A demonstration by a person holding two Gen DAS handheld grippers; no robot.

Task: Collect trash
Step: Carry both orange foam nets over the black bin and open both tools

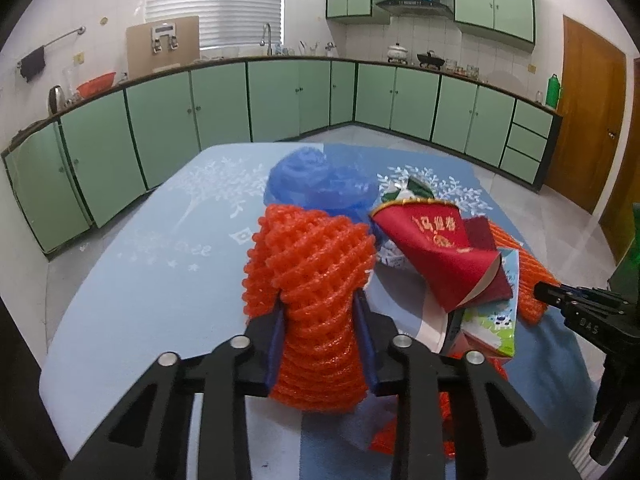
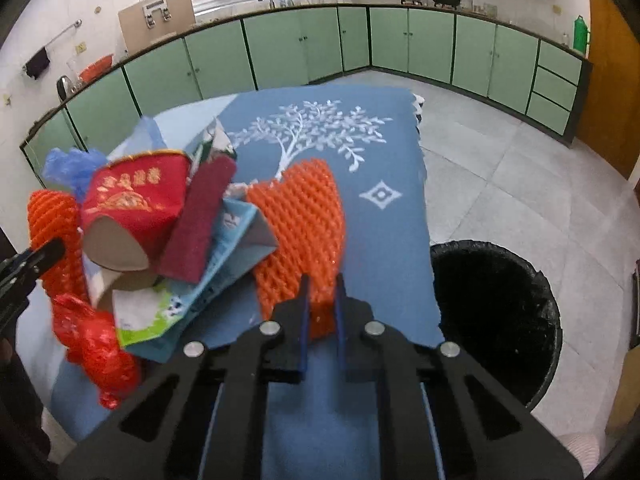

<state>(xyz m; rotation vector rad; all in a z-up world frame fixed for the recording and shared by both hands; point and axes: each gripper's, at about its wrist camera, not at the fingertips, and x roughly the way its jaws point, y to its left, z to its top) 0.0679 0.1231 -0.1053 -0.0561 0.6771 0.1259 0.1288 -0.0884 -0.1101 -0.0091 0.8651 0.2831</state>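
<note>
Two orange foam nets are being gripped at once, one in each gripper, on a blue tablecloth [image 2: 320,104] heaped with trash.

Going left to right: the left gripper [image 1: 320,316] is clamping the first foam net [image 1: 312,264], a rolled tube standing up between its blue pads. The net's lower part is sitting squeezed between the fingers, its bulging top rising beyond the tips. Right of it, a red paper cup [image 1: 436,248] is lying on its side over a crumpled carton [image 1: 488,320], with a blue plastic bag [image 1: 324,184] behind. Further right, the right gripper [image 2: 322,300] is pinching the near edge of the second foam net [image 2: 300,232], which is lying flat on the cloth; only its near edge is sitting between the closed fingers, the rest stretching away from the tips. At the far right, the black-lined bin [image 2: 496,320] is standing on the floor just beside the table's edge.

Lifting well probably means raising both nets straight up, clear of the cup and carton, since the springy foam could drag neighbours along or slip from the shallow right-hand pinch, then carrying each over the bin before letting go.
</note>
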